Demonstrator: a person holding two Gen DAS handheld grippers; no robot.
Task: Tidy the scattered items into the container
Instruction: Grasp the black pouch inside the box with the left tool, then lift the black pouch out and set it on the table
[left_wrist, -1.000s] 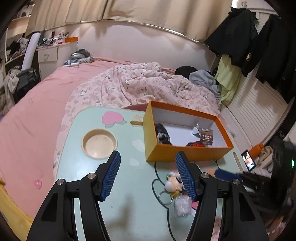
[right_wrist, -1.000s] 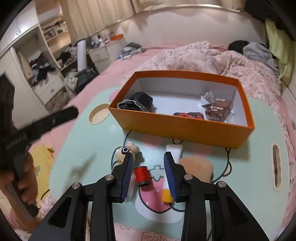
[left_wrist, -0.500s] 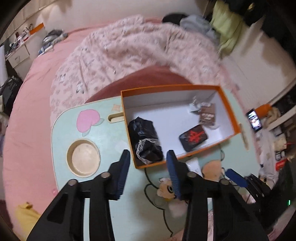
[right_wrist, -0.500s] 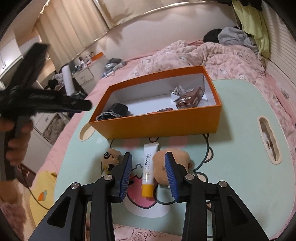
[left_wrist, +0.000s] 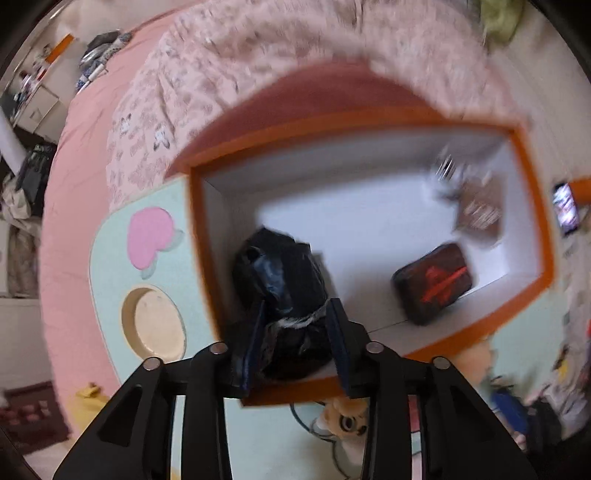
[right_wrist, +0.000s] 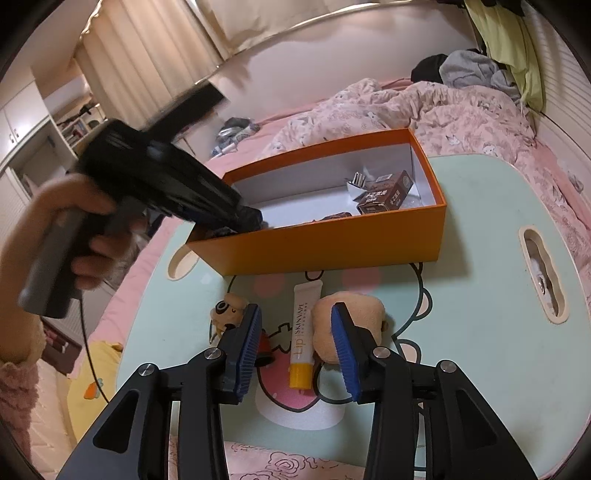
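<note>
The orange box (right_wrist: 332, 243) stands on the mint table and holds a black bundle (left_wrist: 280, 266), a black-and-red case (left_wrist: 432, 288) and a brown packet (right_wrist: 388, 192). My left gripper (left_wrist: 295, 321) points straight down into the box's left end. Its jaws are opening and the bundle's gathered end lies between the pads. The right view shows that same gripper (right_wrist: 251, 218) dipping into the box. My right gripper (right_wrist: 295, 332) hovers over the table, its jaws opening around nothing. Below the gap lies a lip balm tube (right_wrist: 303, 332), flanked by a tan plush (right_wrist: 354, 321), a red spool (right_wrist: 264, 347) and a small plush keychain (right_wrist: 227, 310).
The mint table (right_wrist: 480, 295) has a round cup recess (left_wrist: 155, 325) left of the box and a slot hole (right_wrist: 543, 273) at its right. A pink quilt (right_wrist: 424, 107) lies on the bed behind. A phone (left_wrist: 565, 214) glows beyond the box's right end.
My left gripper swung over the box and dropped into its left end above the black bundle, with its jaws much narrower than before. My right gripper shifted from the red spool to the tube.
</note>
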